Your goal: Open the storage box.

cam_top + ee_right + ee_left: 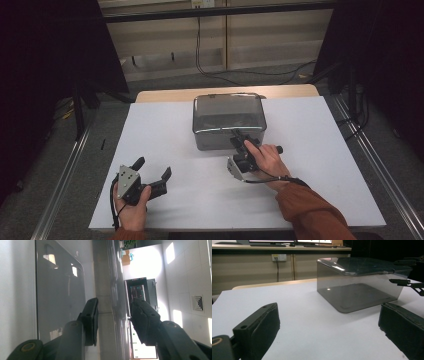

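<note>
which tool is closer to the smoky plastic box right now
Right. The right tool straddles the lid edge of the box; the left tool hovers open, well short of it.

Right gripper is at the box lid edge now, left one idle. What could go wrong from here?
1. The right gripper has its fingers open around the lid rim of the smoked plastic box; the glossy rim could slip out when they close.
2. The left gripper sits open, apart from the box, so nothing steadies it; lifting the lid may drag the box across the white board.
</note>
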Motion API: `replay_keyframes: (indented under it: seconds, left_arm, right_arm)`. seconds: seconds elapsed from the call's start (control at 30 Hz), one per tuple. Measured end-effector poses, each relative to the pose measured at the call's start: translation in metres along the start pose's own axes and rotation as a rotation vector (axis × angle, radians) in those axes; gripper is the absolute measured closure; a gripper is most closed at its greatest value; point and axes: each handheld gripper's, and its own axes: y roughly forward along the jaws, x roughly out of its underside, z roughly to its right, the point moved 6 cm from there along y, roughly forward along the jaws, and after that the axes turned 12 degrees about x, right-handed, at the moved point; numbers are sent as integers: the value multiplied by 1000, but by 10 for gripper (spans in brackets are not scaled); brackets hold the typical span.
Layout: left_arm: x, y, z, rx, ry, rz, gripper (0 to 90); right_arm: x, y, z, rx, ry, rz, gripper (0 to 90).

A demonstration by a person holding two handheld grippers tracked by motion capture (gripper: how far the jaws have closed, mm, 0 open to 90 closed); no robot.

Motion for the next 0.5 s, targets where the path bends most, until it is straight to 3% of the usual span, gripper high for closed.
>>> replay_keyframes:
  seconds: [0.5]
  left_arm:
    - [-2, 1, 1, 15, 22, -12, 41]
  right_arm:
    - [-3, 1, -1, -7, -31, 13, 723]
